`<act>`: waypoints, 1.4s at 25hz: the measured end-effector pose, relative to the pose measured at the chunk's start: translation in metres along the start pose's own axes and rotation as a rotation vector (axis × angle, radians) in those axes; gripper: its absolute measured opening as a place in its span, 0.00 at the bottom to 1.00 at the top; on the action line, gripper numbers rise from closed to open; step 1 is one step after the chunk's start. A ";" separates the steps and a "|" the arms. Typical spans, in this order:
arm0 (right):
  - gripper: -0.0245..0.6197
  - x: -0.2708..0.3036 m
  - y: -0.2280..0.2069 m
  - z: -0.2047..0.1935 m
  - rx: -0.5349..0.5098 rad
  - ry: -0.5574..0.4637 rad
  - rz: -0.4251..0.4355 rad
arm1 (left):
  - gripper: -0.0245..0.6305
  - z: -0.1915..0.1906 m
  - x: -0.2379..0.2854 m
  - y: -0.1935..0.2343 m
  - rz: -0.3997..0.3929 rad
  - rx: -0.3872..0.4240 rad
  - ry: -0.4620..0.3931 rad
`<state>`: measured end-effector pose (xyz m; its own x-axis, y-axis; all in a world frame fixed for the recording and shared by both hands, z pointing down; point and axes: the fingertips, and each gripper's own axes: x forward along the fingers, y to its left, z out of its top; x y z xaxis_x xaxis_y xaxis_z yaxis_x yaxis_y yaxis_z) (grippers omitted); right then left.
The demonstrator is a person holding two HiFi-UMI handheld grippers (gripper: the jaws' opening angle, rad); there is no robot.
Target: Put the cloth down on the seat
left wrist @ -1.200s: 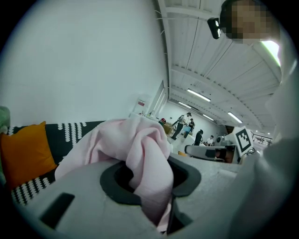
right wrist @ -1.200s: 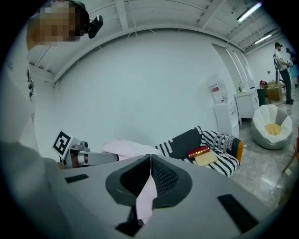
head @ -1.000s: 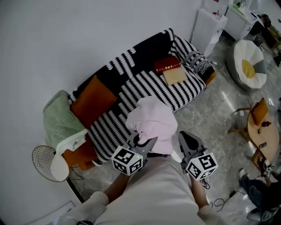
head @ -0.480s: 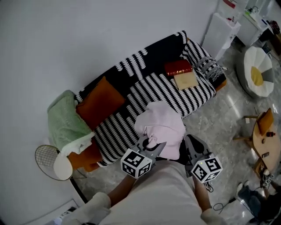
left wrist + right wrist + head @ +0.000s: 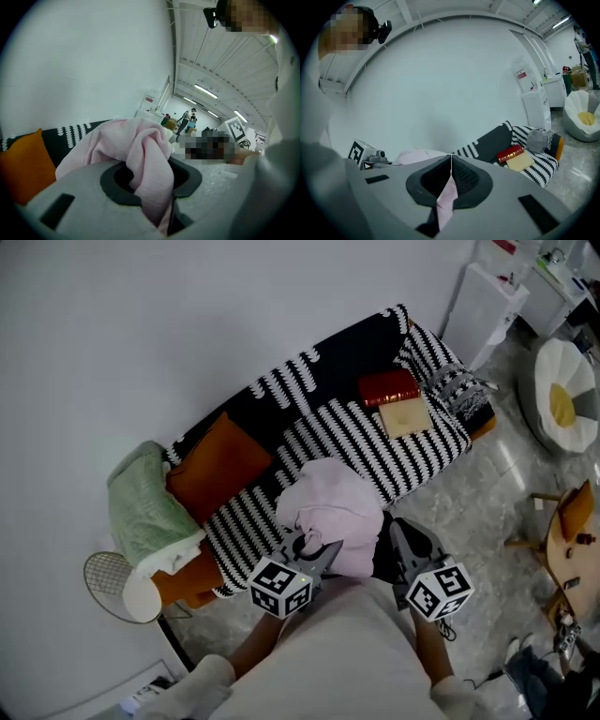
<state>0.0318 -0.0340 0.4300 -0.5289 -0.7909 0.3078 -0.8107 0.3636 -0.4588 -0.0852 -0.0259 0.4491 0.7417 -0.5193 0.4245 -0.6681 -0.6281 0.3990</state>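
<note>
A bunched pink cloth (image 5: pixel 333 510) hangs in the air over the front edge of the striped sofa seat (image 5: pixel 352 432). My left gripper (image 5: pixel 312 549) is shut on a thick fold of the cloth (image 5: pixel 143 154), which bulges up out of the jaws. Beside it, my right gripper (image 5: pixel 405 538) is shut on a thin strip of the same cloth (image 5: pixel 448 194), with its jaws meeting above it. In the right gripper view the sofa (image 5: pixel 501 140) lies ahead and to the right.
On the sofa lie an orange cushion (image 5: pixel 217 465), a green blanket (image 5: pixel 141 512) over the left arm, a red book (image 5: pixel 389 387), a tan book (image 5: pixel 405 415) and a patterned cushion (image 5: pixel 459 390). A round wire fan (image 5: pixel 112 579) stands left. A white beanbag (image 5: pixel 562 395) sits right.
The head view has shifted, so the sofa sits further right in frame. Both grippers keep their hold on the pink cloth and have barely moved against the sofa.
</note>
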 end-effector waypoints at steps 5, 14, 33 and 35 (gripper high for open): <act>0.05 0.025 -0.034 0.027 0.015 0.001 0.032 | 0.22 0.030 0.031 0.008 0.031 -0.008 -0.006; 0.05 0.069 -0.115 0.097 -0.003 0.020 0.081 | 0.22 0.083 0.117 0.037 0.105 -0.095 -0.019; 0.05 0.124 -0.208 0.099 0.046 0.145 0.019 | 0.22 0.080 0.265 0.115 0.148 -0.121 0.056; 0.05 0.124 -0.213 0.094 0.047 0.155 0.008 | 0.22 0.066 0.280 0.130 0.146 -0.117 0.076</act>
<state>0.1619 -0.2557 0.4875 -0.5702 -0.7017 0.4272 -0.7960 0.3432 -0.4987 0.0400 -0.2912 0.5666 0.6329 -0.5519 0.5429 -0.7737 -0.4755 0.4185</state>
